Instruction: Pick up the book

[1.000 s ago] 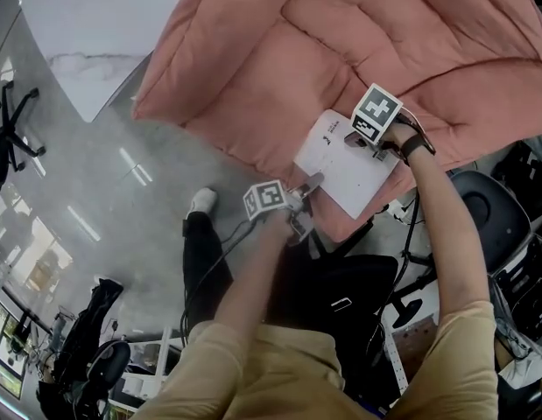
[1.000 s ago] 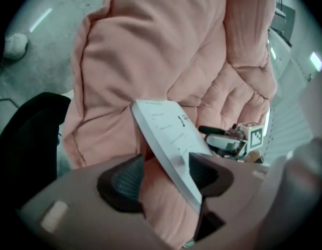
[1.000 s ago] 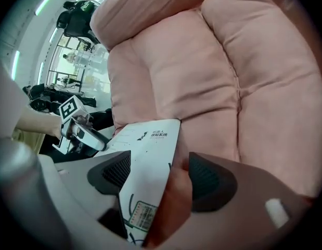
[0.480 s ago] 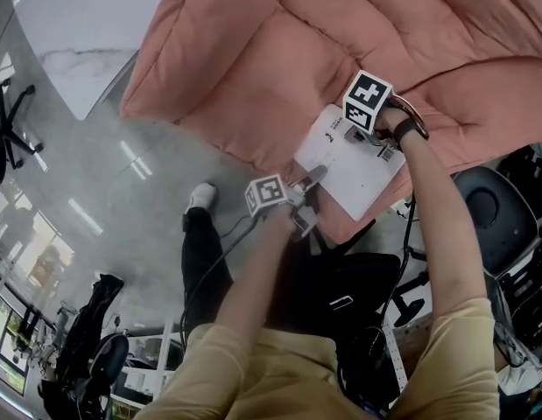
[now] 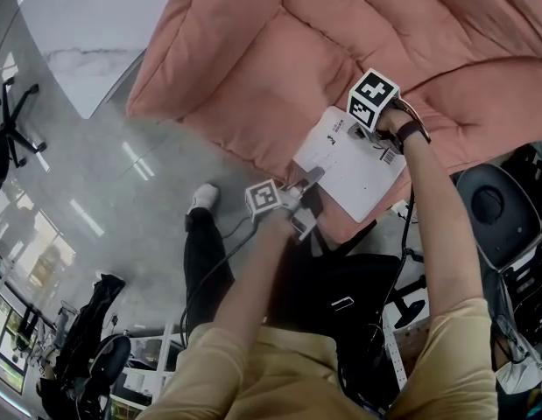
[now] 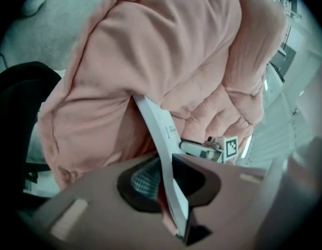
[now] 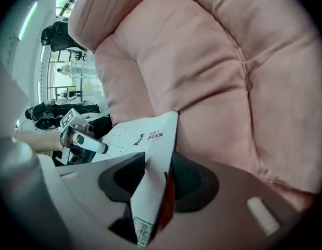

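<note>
The book (image 5: pixel 349 169) lies flat on the front edge of the pink cushion (image 5: pixel 279 68), one corner hanging over the floor side. Each gripper takes it from an opposite side. The left gripper (image 5: pixel 307 182) comes in at the near, overhanging corner, where there is room under the cover for a jaw. The right gripper (image 5: pixel 362 132) reaches steeply down onto the far edge, by the barcode.

In the left gripper view the jaws have just been closing, and they now pinch the thin white edge of the book (image 6: pixel 161 134), which runs up between the pads. In the right gripper view the jaws have also just been closing (less far, since the book is thicker here). They clamp the book (image 7: pixel 142 139) with the white cover against one pad and a red edge against the other.

Holding two opposite sides probably keeps a floppy paperback from sagging once it leaves the soft cushion. The lift itself looks not yet begun.
</note>
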The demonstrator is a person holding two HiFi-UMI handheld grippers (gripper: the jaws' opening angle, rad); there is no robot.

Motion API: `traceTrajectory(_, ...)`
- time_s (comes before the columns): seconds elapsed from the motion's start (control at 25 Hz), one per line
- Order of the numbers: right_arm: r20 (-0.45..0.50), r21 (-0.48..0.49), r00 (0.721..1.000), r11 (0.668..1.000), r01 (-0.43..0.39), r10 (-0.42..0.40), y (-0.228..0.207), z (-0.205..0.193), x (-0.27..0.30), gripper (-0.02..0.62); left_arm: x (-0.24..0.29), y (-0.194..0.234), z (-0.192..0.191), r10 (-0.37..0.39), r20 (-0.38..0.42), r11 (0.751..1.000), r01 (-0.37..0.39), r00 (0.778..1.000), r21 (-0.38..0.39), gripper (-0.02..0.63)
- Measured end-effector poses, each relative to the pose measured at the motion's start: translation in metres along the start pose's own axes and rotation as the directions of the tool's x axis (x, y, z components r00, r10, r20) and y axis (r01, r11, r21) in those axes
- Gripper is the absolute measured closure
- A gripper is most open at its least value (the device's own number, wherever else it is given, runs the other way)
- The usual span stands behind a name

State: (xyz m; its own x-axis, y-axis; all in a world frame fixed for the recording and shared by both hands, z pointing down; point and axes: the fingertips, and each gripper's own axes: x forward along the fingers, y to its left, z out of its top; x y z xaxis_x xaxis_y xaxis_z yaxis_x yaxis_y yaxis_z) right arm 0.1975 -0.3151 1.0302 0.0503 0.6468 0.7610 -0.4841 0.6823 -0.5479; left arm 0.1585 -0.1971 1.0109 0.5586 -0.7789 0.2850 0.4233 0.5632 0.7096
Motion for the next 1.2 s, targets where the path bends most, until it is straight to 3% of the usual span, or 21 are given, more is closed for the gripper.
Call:
traceTrajectory(0.36,0.087,0.064,0.996,0.998,0.004,-0.01,0.016,0.002,-0.026,0.468,-0.015,-0.031,-0.012,-0.028,-0.013,1.0,0.028,1.0,-0.002,0.558)
traceTrajectory(0.6,0.168,0.098,0.986,0.995,-0.01,-0.006,0.032,-0.002,-0.058,0.489,-0.024,-0.067,-0.022,-0.038,-0.054,0.992,0.045,0.998,0.12,0.56)
traceTrajectory(0.76,0.251,0.137,0.968,0.99,-0.041,0.006,0.053,-0.021,-0.086,0.499,-0.036,-0.097,-0.038,-0.002,-0.102,0.97,0.027,0.995,0.241,0.56)
traceTrajectory(0.84,0.329,0.161,0.944,0.985,-0.065,0.008,0.06,-0.026,-0.103,0.502,-0.039,-0.112,-0.039,0.039,-0.127,0.935,0.009,0.991,0.353,0.56)
traceTrajectory(1.0,0.525,0.203,0.851,0.974,-0.103,-0.02,0.076,-0.028,-0.15,0.509,-0.041,-0.166,-0.037,0.096,-0.202,0.813,0.04,0.975,0.581,0.561)
traceTrajectory(1.08,0.623,0.216,0.781,0.968,-0.126,-0.037,0.092,-0.035,-0.175,0.512,-0.047,-0.196,-0.044,0.124,-0.242,0.745,0.071,0.962,0.663,0.561)
traceTrajectory(1.2,0.763,0.226,0.643,0.96,-0.162,-0.071,0.128,-0.055,-0.217,0.517,-0.063,-0.243,-0.065,0.168,-0.291,0.628,0.126,0.942,0.768,0.561)
